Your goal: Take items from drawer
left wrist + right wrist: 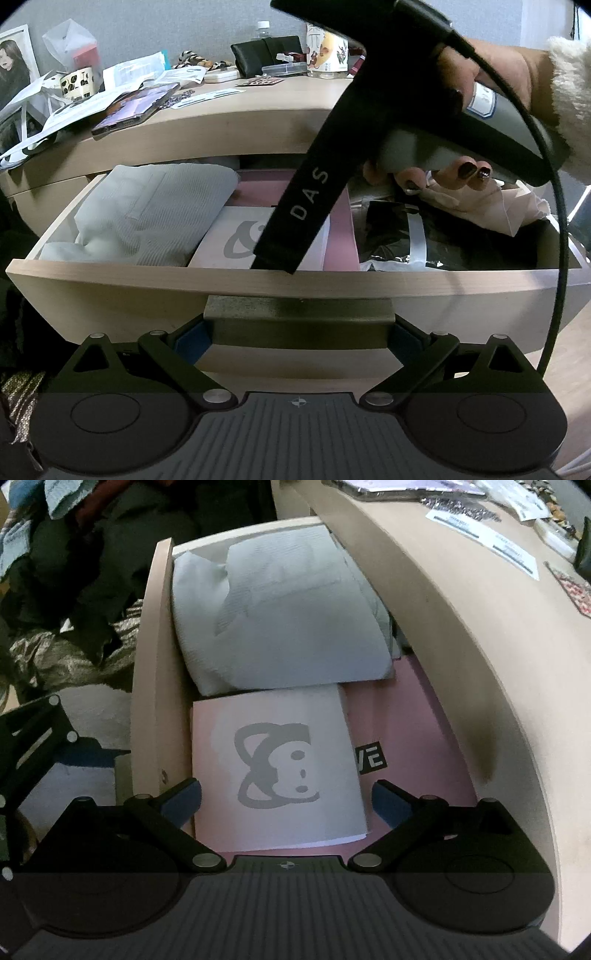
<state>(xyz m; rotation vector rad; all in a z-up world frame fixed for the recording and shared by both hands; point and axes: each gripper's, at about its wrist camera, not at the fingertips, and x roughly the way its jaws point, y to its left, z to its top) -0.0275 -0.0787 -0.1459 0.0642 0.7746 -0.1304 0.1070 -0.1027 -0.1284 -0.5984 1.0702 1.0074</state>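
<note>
my left gripper point(297, 334): clamped on drawer handle point(297, 310) | my right gripper point(286, 803): jaws wide, nothing pinched, over booklet point(277, 768) | booklet: in open drawer point(147, 280), on pink box point(417, 738), beside folded cloth point(280, 627)

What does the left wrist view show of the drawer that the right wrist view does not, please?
Only the left wrist view shows the drawer handle gripped by the left tool, and a black packet at the drawer's right end. Only the right wrist view shows the open right tool straddling the booklet. Both show the folded grey cloth and white booklet.
</note>
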